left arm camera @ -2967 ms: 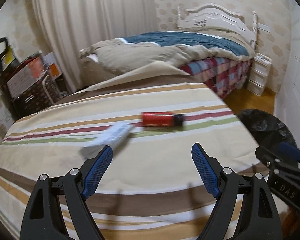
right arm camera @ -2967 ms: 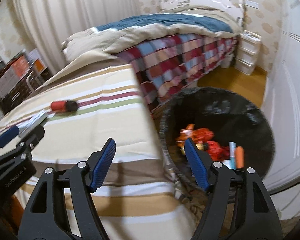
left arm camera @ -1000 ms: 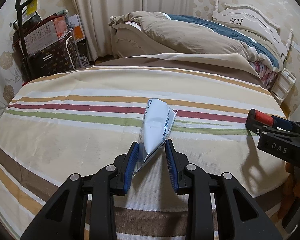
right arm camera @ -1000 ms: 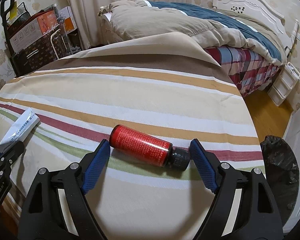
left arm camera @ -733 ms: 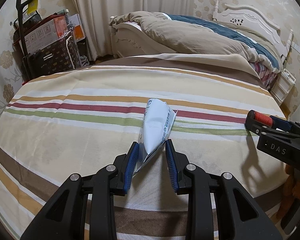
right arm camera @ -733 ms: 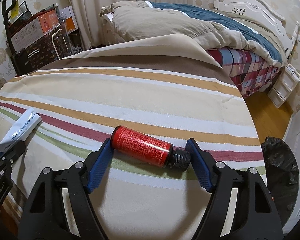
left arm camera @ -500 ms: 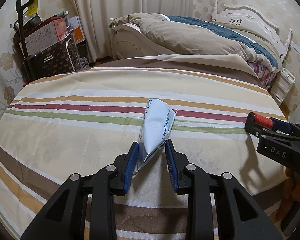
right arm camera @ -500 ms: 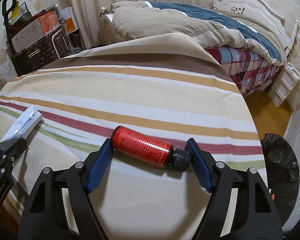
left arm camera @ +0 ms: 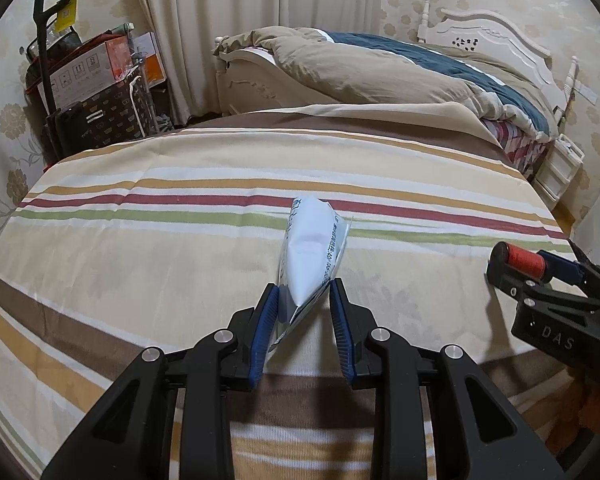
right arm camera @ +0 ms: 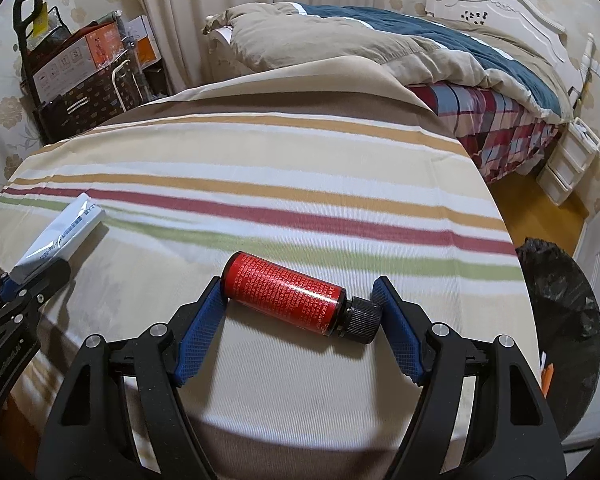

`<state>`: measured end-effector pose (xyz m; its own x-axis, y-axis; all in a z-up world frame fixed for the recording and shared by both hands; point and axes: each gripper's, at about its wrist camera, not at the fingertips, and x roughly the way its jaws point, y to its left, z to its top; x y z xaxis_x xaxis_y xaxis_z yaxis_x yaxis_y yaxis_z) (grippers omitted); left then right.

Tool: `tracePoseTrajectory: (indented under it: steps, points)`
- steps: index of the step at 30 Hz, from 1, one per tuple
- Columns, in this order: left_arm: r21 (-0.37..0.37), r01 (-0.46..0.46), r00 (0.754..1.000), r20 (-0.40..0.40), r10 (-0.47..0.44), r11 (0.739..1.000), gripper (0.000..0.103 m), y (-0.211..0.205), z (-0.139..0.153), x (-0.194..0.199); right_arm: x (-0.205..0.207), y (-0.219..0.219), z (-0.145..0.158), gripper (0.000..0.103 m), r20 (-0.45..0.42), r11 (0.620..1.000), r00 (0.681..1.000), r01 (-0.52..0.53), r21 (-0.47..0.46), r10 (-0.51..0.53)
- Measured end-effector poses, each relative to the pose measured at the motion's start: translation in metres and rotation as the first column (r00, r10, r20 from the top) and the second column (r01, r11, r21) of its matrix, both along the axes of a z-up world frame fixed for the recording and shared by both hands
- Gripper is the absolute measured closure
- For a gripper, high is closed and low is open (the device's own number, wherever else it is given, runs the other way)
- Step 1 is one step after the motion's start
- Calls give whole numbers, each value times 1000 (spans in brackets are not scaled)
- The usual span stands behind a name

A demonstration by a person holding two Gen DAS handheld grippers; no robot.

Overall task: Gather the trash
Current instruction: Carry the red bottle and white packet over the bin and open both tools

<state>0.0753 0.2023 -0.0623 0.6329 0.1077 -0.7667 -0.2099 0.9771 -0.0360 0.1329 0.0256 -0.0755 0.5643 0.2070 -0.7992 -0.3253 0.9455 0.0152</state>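
Observation:
A white printed packet (left arm camera: 312, 248) sticks out forward from my left gripper (left arm camera: 304, 286), which is shut on its near end just above the striped cloth (left arm camera: 140, 240). A red bottle (right arm camera: 284, 292) with a black cap lies crosswise between the blue pads of my right gripper (right arm camera: 298, 282). One pad presses its base and the other its cap. In the left wrist view the right gripper (left arm camera: 540, 268) is at the far right with the bottle (left arm camera: 522, 260) in it. The right wrist view has the left gripper (right arm camera: 32, 276) and packet (right arm camera: 66, 232) at the left edge.
A bin lined with a black bag (right arm camera: 560, 292) stands on the floor past the cloth's right edge. Behind it are a bed (left arm camera: 380, 68) with bedding and a white drawer unit (right arm camera: 568, 164). Boxes and a cart (left arm camera: 92, 92) fill the back left corner.
My right gripper's jaws have closed onto the two ends of the red bottle and drawn it back toward the near edge. The left gripper has kept its hold on the packet.

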Motion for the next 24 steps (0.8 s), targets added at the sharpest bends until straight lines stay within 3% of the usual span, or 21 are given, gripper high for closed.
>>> tracePoseTrajectory:
  steps: [24]
  points:
    - [-9,75,996,38,-74,997,74,-43,8,-47,-70,-43,7,30,26,999,999,32,33,-33]
